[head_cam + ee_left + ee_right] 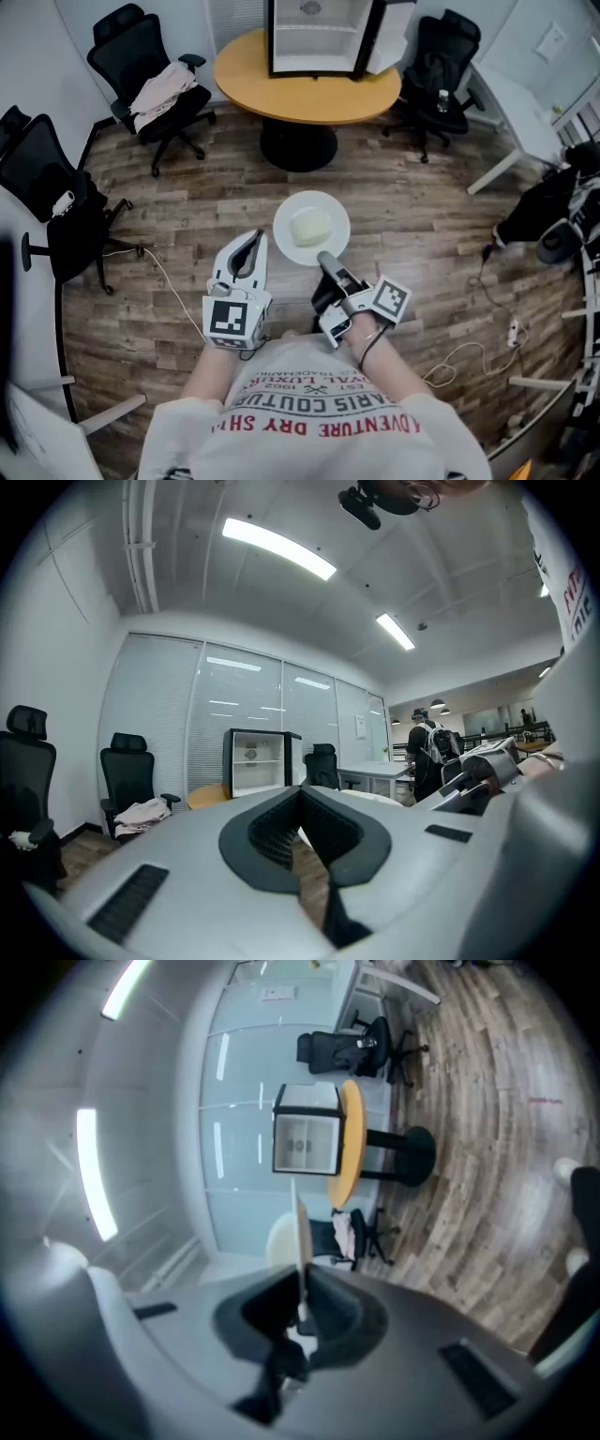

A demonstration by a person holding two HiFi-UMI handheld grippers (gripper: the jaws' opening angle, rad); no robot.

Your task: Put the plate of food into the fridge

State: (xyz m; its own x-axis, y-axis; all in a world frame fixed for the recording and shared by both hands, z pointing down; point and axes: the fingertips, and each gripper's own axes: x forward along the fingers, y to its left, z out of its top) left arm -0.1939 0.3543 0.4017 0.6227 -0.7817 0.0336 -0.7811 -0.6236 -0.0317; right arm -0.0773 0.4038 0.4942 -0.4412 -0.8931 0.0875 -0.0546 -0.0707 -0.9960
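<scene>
Right tongs [323, 257] clamped on the near rim of the plate [287, 214]. Plate sticks out ahead of them, over the wood floor [187, 197]. Pale block of food [311, 227] sits mid-plate. Left tongs [253, 236] closed, nothing between them, just left of the plate. Fridge [317, 37] stands door open on the round bench [281, 94], well ahead of both tongs.

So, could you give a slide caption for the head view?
Right gripper holds the plate of food; open fridge ahead.

Bare floor [216, 197] leads to the table [281, 94] bearing the open fridge [314, 37]; chairs [150, 80] flank it.
</scene>
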